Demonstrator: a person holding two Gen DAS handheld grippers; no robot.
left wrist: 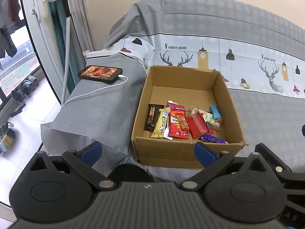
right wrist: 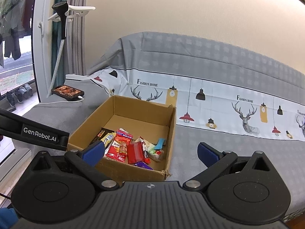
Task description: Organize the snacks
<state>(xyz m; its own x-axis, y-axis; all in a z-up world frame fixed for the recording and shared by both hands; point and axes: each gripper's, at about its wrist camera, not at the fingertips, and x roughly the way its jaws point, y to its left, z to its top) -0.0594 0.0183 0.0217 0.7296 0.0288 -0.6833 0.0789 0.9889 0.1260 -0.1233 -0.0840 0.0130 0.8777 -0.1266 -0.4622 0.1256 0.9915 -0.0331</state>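
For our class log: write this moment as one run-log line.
left claw: open, empty | right claw: open, empty | snacks: in cardboard box

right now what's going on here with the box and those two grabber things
A person holds a gripper in each hand over a bed with a grey sheet. Both the left gripper and the right gripper are open and hold nothing. In front of them a cardboard box sits on the bed, with the snacks piled at its near end: red packets, a yellow bar, a dark bar, a purple wrapper. No loose snacks show on the sheet. A phone lies charging to the left.
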